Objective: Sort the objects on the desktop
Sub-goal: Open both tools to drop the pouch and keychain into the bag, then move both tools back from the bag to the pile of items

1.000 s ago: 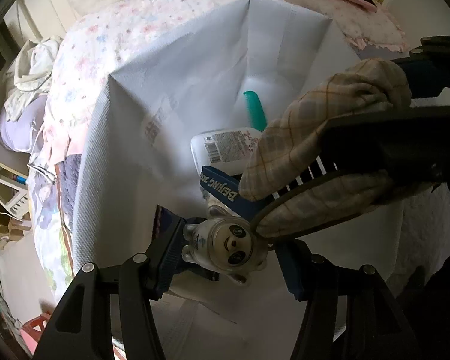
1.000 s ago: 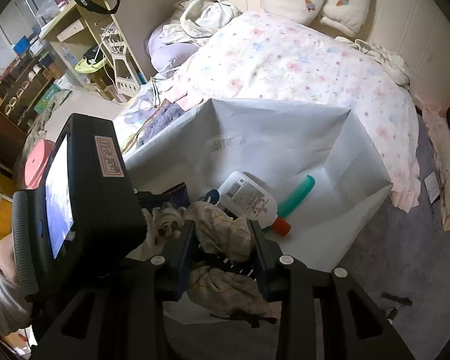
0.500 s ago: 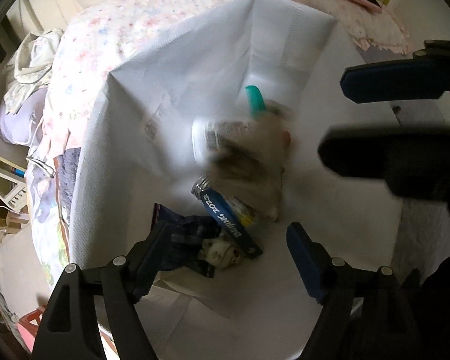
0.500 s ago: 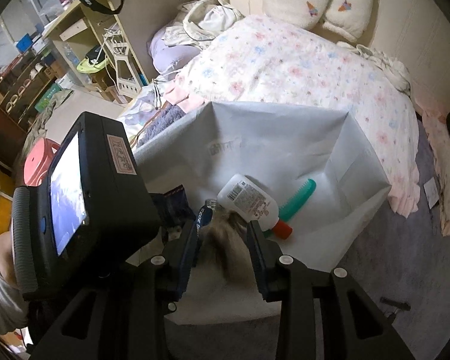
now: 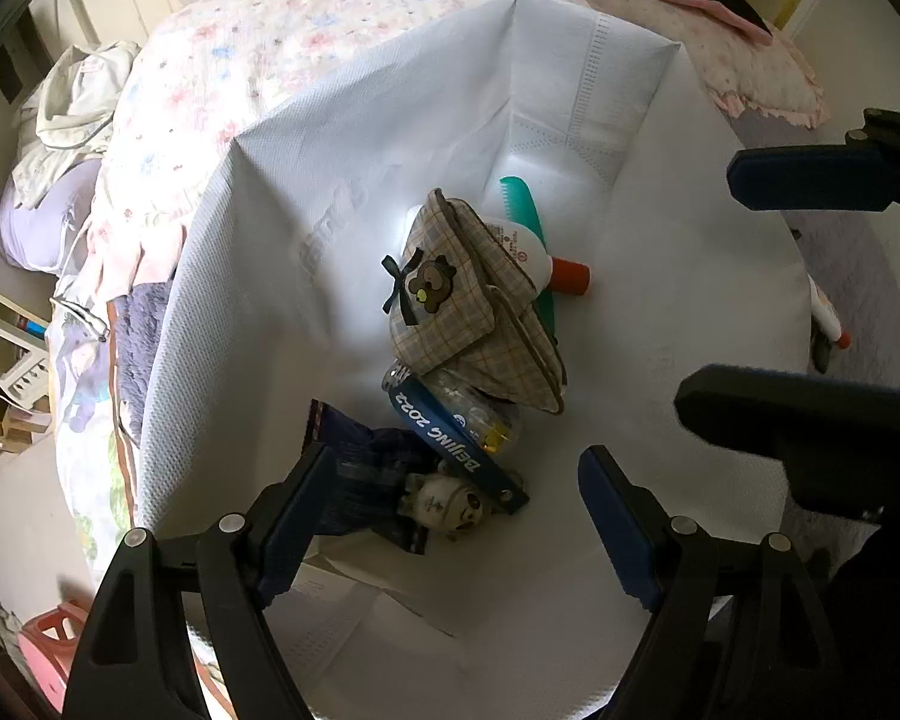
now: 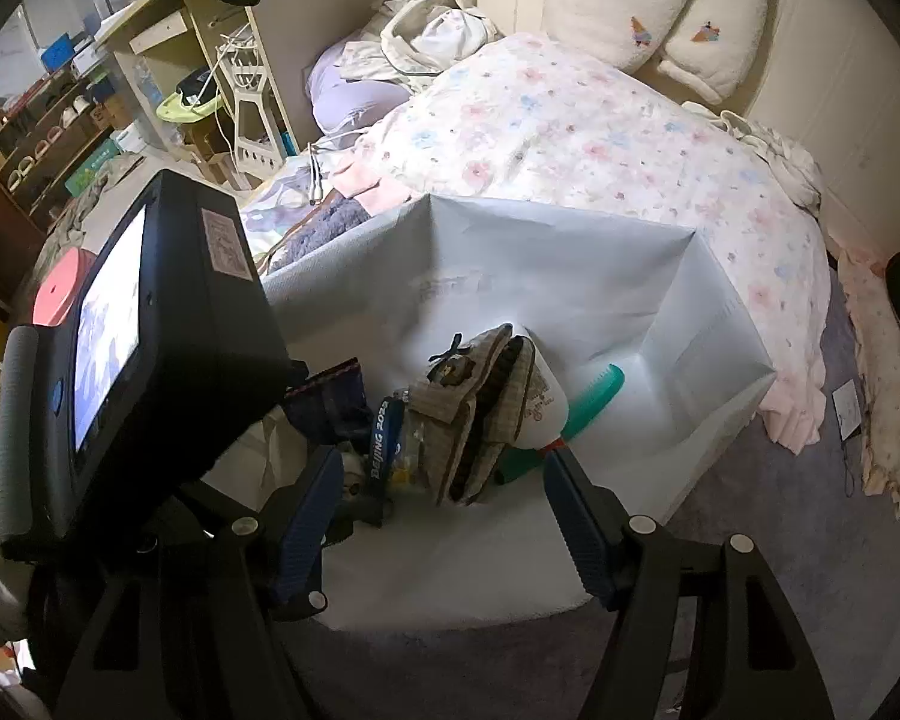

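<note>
**Clean release over the bag**

Bedroom floor beside a floral bed (image 6: 570,138), with a white fabric bag (image 5: 342,192) standing open below both tools. Inside it: plaid pouch (image 5: 462,300) lying on top of a white bottle (image 5: 528,252) and a teal comb (image 5: 519,195), its lower edge over a blue lanyard (image 5: 450,438); panda figure (image 5: 450,504) and a dark packet (image 5: 354,438) just beside, nearest the left tool.

Left tool (image 5: 459,462): jaws wide apart, nothing held. Right tool (image 6: 443,459): jaws opening, pouch lying beneath and between them but not pressed by either pad.

Probably the let-go stage of a drop. Finish spreading the right jaws before any lift. Rise straight up, clear of the pouch's bow and loose flap. Keep both tools off the soft bag walls, likely to fold inward if nudged. Avoid crossing the two tools on the way out.
</note>
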A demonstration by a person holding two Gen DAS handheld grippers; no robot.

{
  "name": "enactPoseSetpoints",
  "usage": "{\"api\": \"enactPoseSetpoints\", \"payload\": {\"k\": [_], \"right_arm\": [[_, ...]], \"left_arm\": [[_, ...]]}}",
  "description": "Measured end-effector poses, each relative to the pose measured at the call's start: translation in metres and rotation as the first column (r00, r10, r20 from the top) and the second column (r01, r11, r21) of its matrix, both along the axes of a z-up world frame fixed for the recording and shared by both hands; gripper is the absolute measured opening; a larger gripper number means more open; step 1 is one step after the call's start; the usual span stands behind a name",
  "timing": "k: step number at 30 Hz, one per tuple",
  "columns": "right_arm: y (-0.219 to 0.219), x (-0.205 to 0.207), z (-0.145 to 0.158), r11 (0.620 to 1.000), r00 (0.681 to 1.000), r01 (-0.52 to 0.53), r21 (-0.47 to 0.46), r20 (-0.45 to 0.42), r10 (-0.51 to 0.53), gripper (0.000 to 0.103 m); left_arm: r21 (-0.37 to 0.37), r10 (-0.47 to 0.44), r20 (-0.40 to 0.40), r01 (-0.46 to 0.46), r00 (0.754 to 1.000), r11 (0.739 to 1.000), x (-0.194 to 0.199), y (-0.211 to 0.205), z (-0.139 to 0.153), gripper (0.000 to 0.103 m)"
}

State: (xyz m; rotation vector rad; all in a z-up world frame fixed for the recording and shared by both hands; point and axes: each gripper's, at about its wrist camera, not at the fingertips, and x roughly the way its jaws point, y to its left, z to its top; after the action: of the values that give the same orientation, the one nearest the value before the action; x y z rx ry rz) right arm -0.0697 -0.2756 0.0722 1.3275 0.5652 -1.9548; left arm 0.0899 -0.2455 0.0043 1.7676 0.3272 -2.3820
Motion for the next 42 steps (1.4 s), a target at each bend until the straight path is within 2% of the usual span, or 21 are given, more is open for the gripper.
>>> {"api": "enactPoseSetpoints", "payload": {"k": [3, 7, 8, 12, 15, 21, 25, 29, 31, 34, 39, 41, 42], "right_arm": [[0.005, -0.002, 0.0, 1.0, 1.0, 0.014, -0.009, 0.009, -0.014, 0.067], [0.014, -0.001, 0.005, 0.999, 1.0, 0.022, -0.039, 0.015, -0.021, 0.067], [0.017, 0.0, 0.006, 0.999, 1.0, 0.026, -0.044, 0.015, -0.026, 0.067], [0.031, 0.002, 0.016, 0.996, 0.998, 0.048, -0.075, 0.038, -0.045, 0.067], [0.044, 0.009, 0.028, 0.993, 0.999, 0.05, -0.104, 0.015, -0.048, 0.069], [0.081, 0.02, 0.048, 0.988, 0.996, 0.088, -0.125, -0.002, -0.089, 0.069], [0.113, 0.021, 0.059, 0.984, 0.989, 0.143, -0.105, -0.018, -0.146, 0.076], [0.155, 0.013, 0.061, 0.959, 0.963, 0.267, -0.089, -0.022, -0.27, 0.078], [0.181, 0.007, 0.058, 0.928, 0.933, 0.358, -0.102, 0.009, -0.359, 0.078], [0.213, -0.001, 0.046, 0.892, 0.897, 0.441, -0.099, 0.058, -0.437, 0.078], [0.26, 0.004, 0.025, 0.884, 0.895, 0.445, -0.142, 0.091, -0.436, 0.078], [0.28, 0.005, 0.014, 0.875, 0.883, 0.468, -0.124, 0.099, -0.459, 0.078], [0.296, 0.005, 0.006, 0.86, 0.867, 0.496, -0.118, 0.11, -0.485, 0.078]], "left_arm": [[-0.021, 0.006, 0.007, -0.006, 1.0, 1.0, -0.007, 0.003, -0.006, 0.082], [-0.148, -0.003, 0.001, 0.003, 1.0, 0.989, -0.009, 0.016, 0.007, 0.083], [-0.159, -0.009, -0.004, 0.009, 1.0, 0.987, -0.009, 0.019, 0.01, 0.082], [-0.173, -0.048, -0.031, 0.042, 0.998, 0.984, -0.013, 0.035, 0.027, 0.083], [-0.188, -0.084, -0.053, 0.073, 0.995, 0.979, -0.016, 0.049, 0.041, 0.083], [-0.193, -0.124, -0.067, 0.109, 0.99, 0.975, -0.035, 0.077, 0.05, 0.083], [-0.202, -0.179, -0.065, 0.163, 0.982, 0.966, -0.053, 0.106, 0.052, 0.083], [-0.198, -0.233, -0.08, 0.214, 0.969, 0.957, -0.074, 0.143, 0.054, 0.083], [-0.185, -0.254, -0.083, 0.235, 0.964, 0.954, -0.086, 0.159, 0.051, 0.083], [-0.19, -0.294, -0.073, 0.276, 0.953, 0.942, -0.105, 0.187, 0.04, 0.083], [-0.204, -0.373, -0.029, 0.36, 0.927, 0.91, -0.13, 0.231, 0.013, 0.083], [-0.19, -0.393, -0.026, 0.381, 0.919, 0.905, -0.141, 0.247, 0.001, 0.083], [-0.182, -0.403, -0.029, 0.392, 0.915, 0.902, -0.145, 0.253, -0.002, 0.083]]}}
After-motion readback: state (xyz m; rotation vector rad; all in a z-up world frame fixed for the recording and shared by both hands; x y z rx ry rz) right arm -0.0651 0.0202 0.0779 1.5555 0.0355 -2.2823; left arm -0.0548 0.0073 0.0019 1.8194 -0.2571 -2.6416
